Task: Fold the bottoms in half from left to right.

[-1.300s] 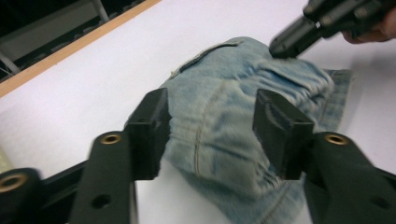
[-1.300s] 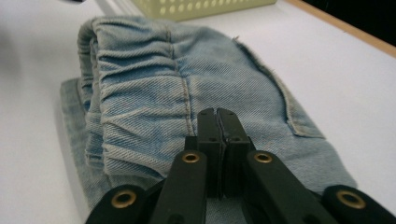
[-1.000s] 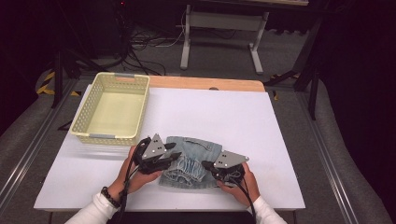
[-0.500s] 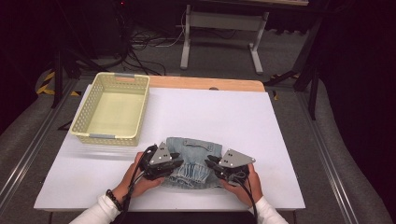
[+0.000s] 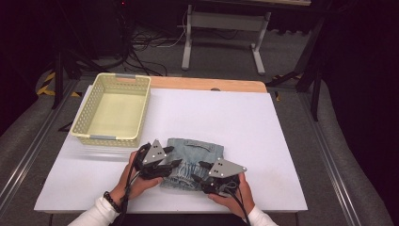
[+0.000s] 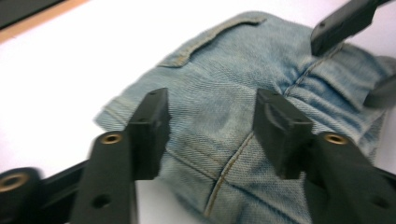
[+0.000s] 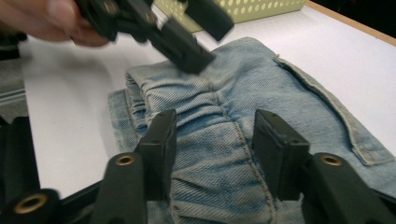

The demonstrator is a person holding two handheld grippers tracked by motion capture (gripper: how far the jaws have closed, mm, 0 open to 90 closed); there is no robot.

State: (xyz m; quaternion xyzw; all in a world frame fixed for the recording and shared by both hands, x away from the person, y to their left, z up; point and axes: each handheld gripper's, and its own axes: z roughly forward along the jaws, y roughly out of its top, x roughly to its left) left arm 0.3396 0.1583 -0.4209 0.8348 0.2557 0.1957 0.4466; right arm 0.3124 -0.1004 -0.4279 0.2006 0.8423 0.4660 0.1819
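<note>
I've got both tools down at the folded denim shorts (image 5: 193, 162), which lie flat on the white table (image 5: 282, 141), just on my side of the yellow basket (image 5: 113, 108) and a little to its right. My left gripper (image 5: 176, 162) sits at the shorts' left edge, my right gripper (image 5: 196, 172) at their near right corner, the two pointing in toward each other over the cloth. In the left gripper view the jaws stand spread with the pale denim (image 6: 219, 93) showing between them, nothing pinched; they have just been opening. Same story in the right gripper view: jaws apart over the gathered waistband (image 7: 210, 140), pads clear of the fabric, and they too have just been opening. So I judge this as the let-go at the end of a fold: the bundle is compact, a pocket seam facing up, and both grips are off it. The basket stands empty beside the shorts, so next I reckon I want a fresh hold, one side each, low enough to catch every layer, then lift level so the fold doesn't fall open on the way over the basket's rim.
</note>
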